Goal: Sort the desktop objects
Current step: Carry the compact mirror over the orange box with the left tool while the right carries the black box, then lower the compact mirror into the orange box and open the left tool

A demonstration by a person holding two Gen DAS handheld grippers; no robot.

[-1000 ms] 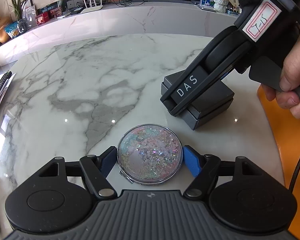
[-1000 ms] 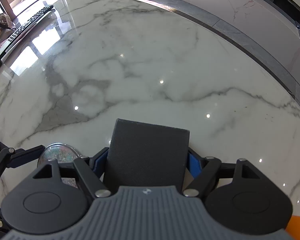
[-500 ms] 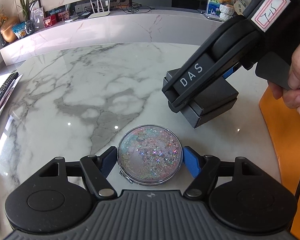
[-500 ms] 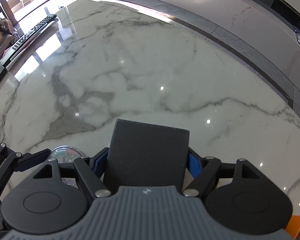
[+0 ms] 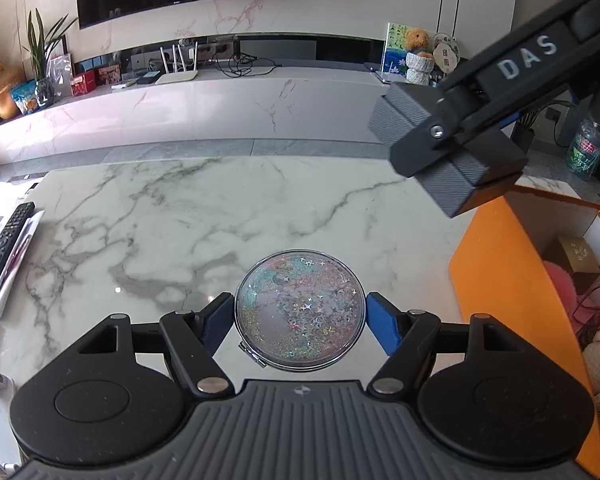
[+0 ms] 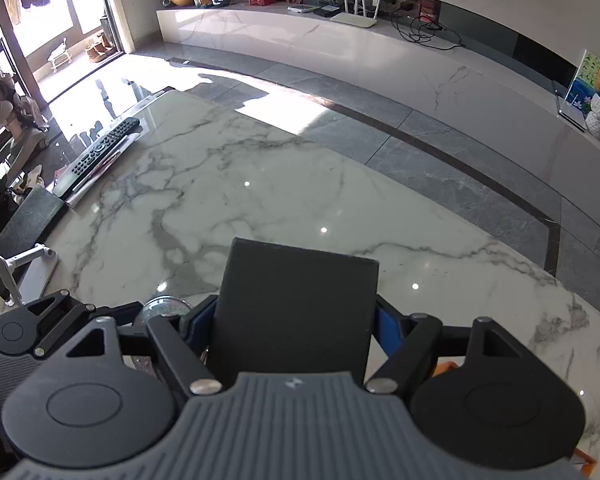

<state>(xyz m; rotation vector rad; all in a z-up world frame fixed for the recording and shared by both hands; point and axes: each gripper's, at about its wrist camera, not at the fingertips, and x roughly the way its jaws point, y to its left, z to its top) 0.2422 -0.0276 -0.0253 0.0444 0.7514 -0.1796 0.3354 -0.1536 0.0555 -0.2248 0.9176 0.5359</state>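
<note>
Orange box (image 5: 500, 280) shows clearly from left wrist only.

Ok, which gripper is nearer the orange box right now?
Right. The right gripper, holding the dark grey case, hangs just above the orange box; the left gripper, clamping the glitter compact, sits beside it.

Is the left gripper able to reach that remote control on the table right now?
Probably not as it stands: the left gripper is shut on the round glittery compact mirror, though bare marble leads to the black remote control.
</note>
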